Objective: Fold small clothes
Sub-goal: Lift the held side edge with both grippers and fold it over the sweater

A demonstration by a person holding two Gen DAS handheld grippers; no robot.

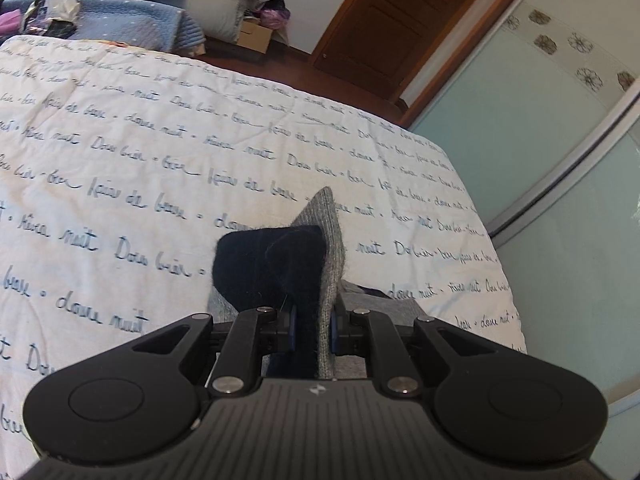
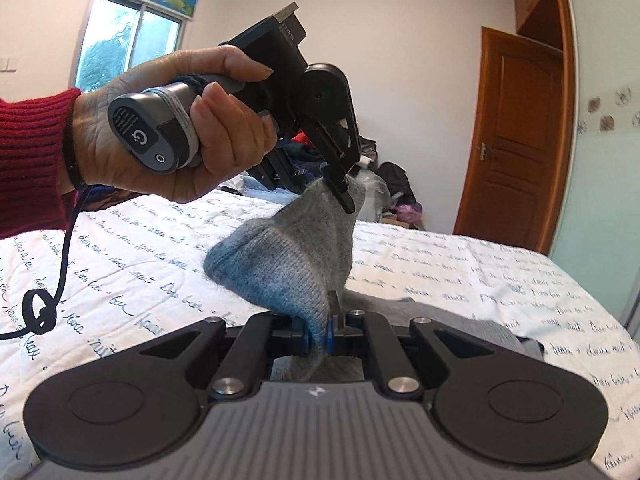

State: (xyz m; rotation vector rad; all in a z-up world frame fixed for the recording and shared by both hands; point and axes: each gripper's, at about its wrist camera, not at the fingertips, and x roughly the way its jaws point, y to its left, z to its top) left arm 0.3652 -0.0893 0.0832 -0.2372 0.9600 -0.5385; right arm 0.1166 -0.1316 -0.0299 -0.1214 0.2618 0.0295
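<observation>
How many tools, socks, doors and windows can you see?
Tools: 2, the left tool and the right tool, both shut on the grey sock
Socks: 1 for sure; more grey fabric lies behind
Doors: 1
Windows: 1
Total: 5

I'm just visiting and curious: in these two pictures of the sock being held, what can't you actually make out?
- Sock lower end: both views, hidden behind the gripper bodies.
- Right gripper pads: right view, wrapped in knit.
- Left gripper far finger: right view, behind the sock.
- Grey cloth on the bed: partly covered, its kind unclear.
</observation>
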